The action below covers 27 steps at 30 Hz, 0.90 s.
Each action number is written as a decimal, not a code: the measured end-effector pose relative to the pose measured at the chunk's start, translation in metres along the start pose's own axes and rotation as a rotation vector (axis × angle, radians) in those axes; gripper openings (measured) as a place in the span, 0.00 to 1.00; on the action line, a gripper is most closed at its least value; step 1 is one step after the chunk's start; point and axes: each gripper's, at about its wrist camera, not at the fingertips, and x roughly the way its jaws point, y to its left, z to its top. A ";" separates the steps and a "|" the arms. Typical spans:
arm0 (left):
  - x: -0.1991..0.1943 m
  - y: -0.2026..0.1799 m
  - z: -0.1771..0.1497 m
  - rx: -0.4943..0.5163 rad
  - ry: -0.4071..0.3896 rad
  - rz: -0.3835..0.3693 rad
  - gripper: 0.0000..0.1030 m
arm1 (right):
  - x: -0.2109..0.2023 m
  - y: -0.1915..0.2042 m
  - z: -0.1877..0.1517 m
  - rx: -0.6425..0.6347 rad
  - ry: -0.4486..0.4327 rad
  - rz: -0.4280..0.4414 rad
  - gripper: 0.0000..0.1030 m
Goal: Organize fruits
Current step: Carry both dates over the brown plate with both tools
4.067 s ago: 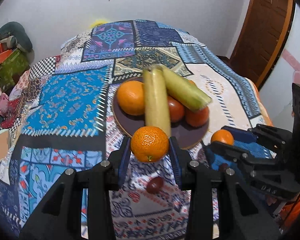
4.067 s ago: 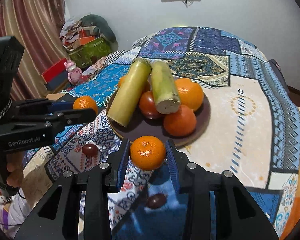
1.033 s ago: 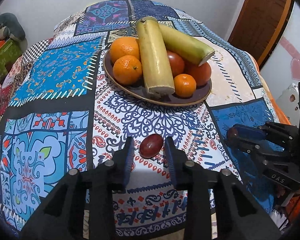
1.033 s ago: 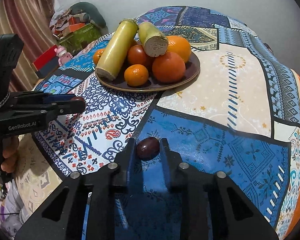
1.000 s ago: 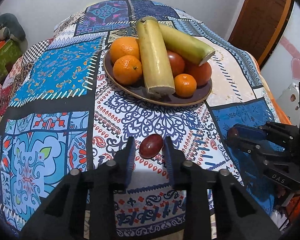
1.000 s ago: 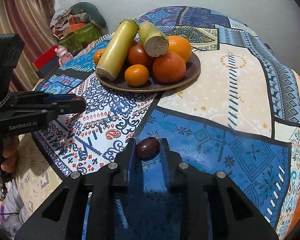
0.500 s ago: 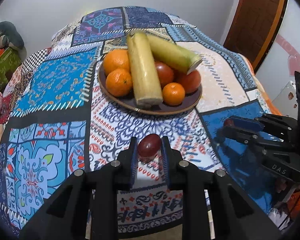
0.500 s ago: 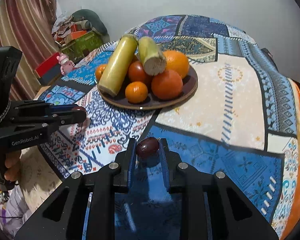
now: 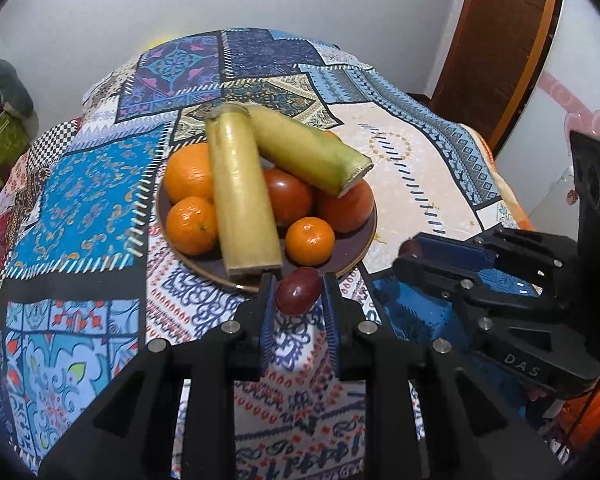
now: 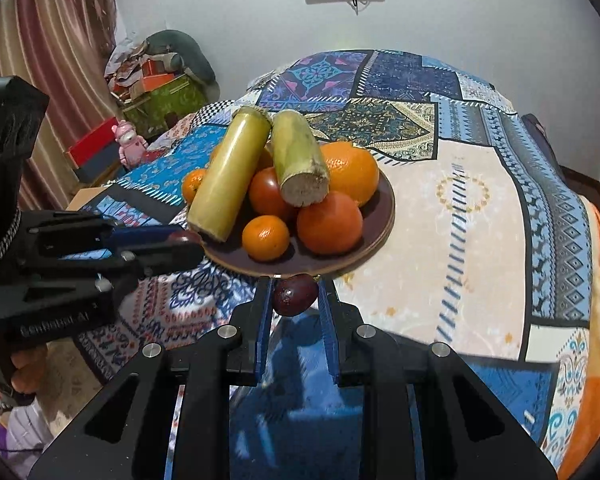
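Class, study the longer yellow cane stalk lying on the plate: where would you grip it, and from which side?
Grip the longer cane stalk across its width near the cut end by the plate rim, coming from above. That end sticks out clear, while oranges and the other stalk crowd its middle and far end.

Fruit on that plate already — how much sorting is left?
Mostly done: oranges, tomatoes and two cane stalks already sit on the plate. In hand: the left gripper and the right gripper each clamp a dark plum in their jaws near the rim. Left: setting both plums down. No other loose fruit shows.
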 end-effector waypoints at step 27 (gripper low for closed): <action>0.013 0.001 0.001 -0.024 0.019 -0.036 0.22 | 0.022 0.000 0.012 -0.002 0.027 0.028 0.20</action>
